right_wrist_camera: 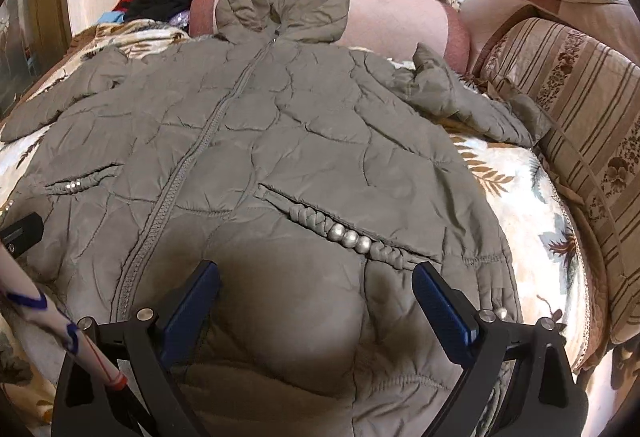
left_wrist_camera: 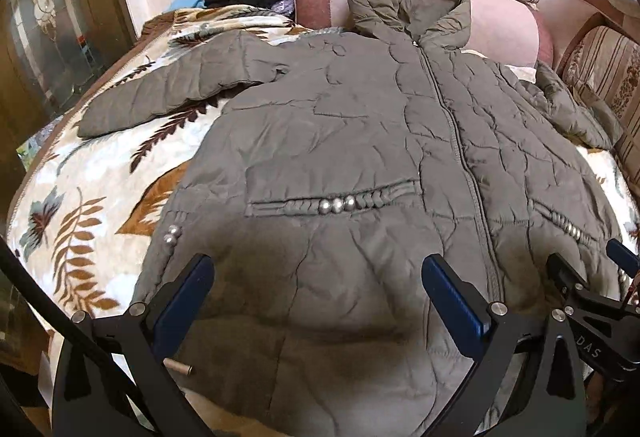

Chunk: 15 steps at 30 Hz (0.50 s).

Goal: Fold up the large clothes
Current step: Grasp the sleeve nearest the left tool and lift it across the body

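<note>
Jacket (left_wrist_camera: 360, 141) spread flat, zipped, on blanket (left_wrist_camera: 100, 197), sleeves out, unfolded. Left hand-held gripper (left_wrist_camera: 318, 301) and right hand-held gripper (right_wrist_camera: 316, 297) wide, empty, above hem. Likely next: grasp a sleeve, fold inward.

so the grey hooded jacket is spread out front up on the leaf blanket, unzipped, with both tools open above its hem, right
Not quite: the jacket is zipped shut, its zipper closed up to the hood, as the right wrist view shows. It does lie front up on the leaf blanket, both tools, left and right, open above the hem.
</note>
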Each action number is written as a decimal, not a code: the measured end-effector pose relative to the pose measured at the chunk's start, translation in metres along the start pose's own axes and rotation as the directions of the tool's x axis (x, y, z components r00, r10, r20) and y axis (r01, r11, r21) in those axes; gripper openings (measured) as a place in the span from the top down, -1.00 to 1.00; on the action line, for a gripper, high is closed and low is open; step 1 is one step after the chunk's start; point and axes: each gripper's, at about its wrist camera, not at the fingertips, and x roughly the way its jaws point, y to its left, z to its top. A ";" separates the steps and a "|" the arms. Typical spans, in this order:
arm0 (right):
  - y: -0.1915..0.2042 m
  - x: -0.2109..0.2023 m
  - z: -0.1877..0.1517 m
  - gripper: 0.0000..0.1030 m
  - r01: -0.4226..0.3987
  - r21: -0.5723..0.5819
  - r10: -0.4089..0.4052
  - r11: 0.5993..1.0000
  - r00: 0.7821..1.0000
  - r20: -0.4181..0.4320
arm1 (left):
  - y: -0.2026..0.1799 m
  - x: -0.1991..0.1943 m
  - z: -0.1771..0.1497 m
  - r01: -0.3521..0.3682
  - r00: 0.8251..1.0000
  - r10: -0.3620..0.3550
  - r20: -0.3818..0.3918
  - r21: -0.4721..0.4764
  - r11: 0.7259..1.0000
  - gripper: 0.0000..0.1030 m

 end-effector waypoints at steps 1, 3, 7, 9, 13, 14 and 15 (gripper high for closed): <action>-0.001 0.000 0.003 -0.91 0.006 0.003 -0.006 1.000 1.000 -0.001 | 0.001 0.000 0.003 0.009 1.000 -0.009 0.003 -0.008 1.000 -1.00; -0.004 -0.007 0.010 -0.91 0.020 0.015 -0.021 1.000 1.000 0.015 | 0.005 -0.006 0.006 0.028 0.999 -0.027 0.026 -0.020 0.999 -1.00; -0.004 -0.018 0.017 -0.91 0.046 0.024 -0.047 0.999 0.998 0.046 | 0.012 -0.008 0.008 0.026 0.999 -0.025 0.048 -0.025 0.999 -1.00; -0.002 -0.020 0.016 -0.91 0.046 0.025 -0.048 0.999 0.998 0.046 | 0.019 -0.005 0.010 0.025 0.999 -0.023 0.042 -0.037 0.999 -1.00; 0.007 -0.024 0.016 -0.91 0.051 -0.001 -0.051 0.999 0.997 0.051 | 0.040 -0.008 0.014 0.005 0.998 -0.001 0.062 -0.072 0.997 -1.00; 0.010 -0.026 0.017 -0.91 0.052 -0.012 -0.051 0.999 0.997 0.060 | 0.046 -0.008 0.016 -0.003 0.998 0.009 0.069 -0.082 0.997 -1.00; 0.013 -0.028 0.019 -0.91 0.053 -0.023 -0.052 0.998 0.996 0.068 | 0.052 -0.009 0.017 -0.012 0.997 0.019 0.074 -0.091 0.996 -1.00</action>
